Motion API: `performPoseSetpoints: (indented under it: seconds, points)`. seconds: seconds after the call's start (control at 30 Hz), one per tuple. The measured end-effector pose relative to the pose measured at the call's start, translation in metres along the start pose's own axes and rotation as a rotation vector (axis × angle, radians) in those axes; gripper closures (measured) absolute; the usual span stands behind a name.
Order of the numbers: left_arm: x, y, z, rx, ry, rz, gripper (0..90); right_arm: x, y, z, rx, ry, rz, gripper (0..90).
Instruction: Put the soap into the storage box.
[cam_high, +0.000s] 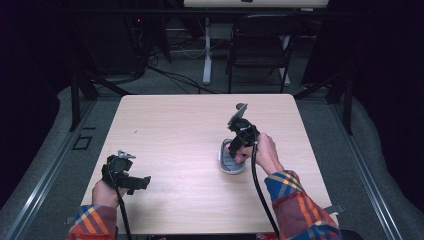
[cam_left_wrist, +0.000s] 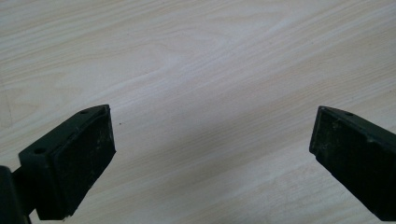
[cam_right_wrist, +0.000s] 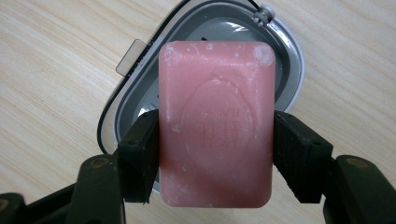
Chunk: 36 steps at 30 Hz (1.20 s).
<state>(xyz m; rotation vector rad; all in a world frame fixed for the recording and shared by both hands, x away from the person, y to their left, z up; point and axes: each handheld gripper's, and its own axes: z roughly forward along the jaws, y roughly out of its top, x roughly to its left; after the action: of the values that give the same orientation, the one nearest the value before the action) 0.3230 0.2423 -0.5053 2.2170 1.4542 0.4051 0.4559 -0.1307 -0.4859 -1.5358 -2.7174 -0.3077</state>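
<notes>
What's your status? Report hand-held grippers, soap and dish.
Right hand-held gripper shut on pink soap bar, above grey soap dish. Left hand-held gripper open over bare wooden table. Nothing in the way.

- Pink soap bar (cam_right_wrist: 215, 122): rectangular with rounded corners, an oval embossed stamp on its face with lettering too blurred to read, whitish specks near the corners. Held at its two long sides between the right gripper (cam_right_wrist: 215, 156) jaws, broad face toward the camera, above the open case.
- Grey soap case (cam_right_wrist: 285, 60): oval-rectangular dish with a pale rim and a darker inner well, a small tab on one side. It sits flat on the wooden table, right of centre in the high view (cam_high: 231, 164).
</notes>
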Motion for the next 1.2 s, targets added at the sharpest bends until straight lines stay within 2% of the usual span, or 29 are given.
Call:
performPoseSetpoints:
  seconds: [0.23,0.3,0.37,0.4,0.5,0.67,0.7,0.83,1.0,1.03,1.07,1.1,1.13,1.2]
  points:
    - [0.000,0.000,0.000,0.000,0.000,0.000,0.2,-0.002,0.001,0.003,0.014,-0.005,0.025,37.1]
    - [0.000,0.000,0.000,0.000,0.000,0.000,0.2,-0.001,0.001,0.005,-0.006,0.000,0.042,37.1]
    - [0.000,0.000,0.000,0.002,-0.001,0.000,0.2,-0.001,0.002,0.005,0.015,-0.002,0.037,37.0]
    - [0.000,0.000,0.000,0.002,-0.001,0.000,0.2,0.000,0.002,0.007,0.001,0.000,0.055,37.0]
    - [0.000,0.000,0.000,0.000,0.000,0.001,0.2,-0.001,0.003,0.007,0.016,-0.004,0.057,37.0]
    - [0.000,0.000,0.000,0.002,0.000,0.001,0.2,-0.002,0.002,0.008,0.010,0.006,0.084,36.8]
    - [0.000,0.000,0.000,0.001,0.000,0.000,0.2,-0.001,0.000,0.009,-0.009,0.018,0.110,36.4]
    - [0.000,0.000,0.000,0.001,-0.001,0.002,0.2,0.000,-0.002,0.002,-0.037,0.035,0.116,35.9]
    - [-0.001,0.000,0.000,0.002,-0.001,0.000,0.2,-0.002,-0.005,-0.003,-0.015,0.048,0.100,38.6]
    - [-0.001,0.000,0.000,0.002,-0.001,0.000,0.2,-0.004,-0.007,-0.003,-0.016,0.069,0.105,41.6]
    - [-0.001,0.000,0.000,0.002,-0.001,0.000,0.2,-0.005,-0.008,-0.003,-0.010,0.069,0.100,43.1]
    - [-0.001,0.000,0.000,0.003,-0.001,0.004,0.2,-0.005,-0.010,0.000,-0.027,0.073,0.114,44.6]
    - [-0.001,0.000,0.000,0.004,-0.001,0.004,0.2,-0.005,-0.010,-0.001,-0.014,0.082,0.097,45.4]
    - [-0.001,0.000,0.000,0.004,0.000,0.005,0.2,-0.004,-0.013,-0.002,-0.037,0.074,0.096,49.4]
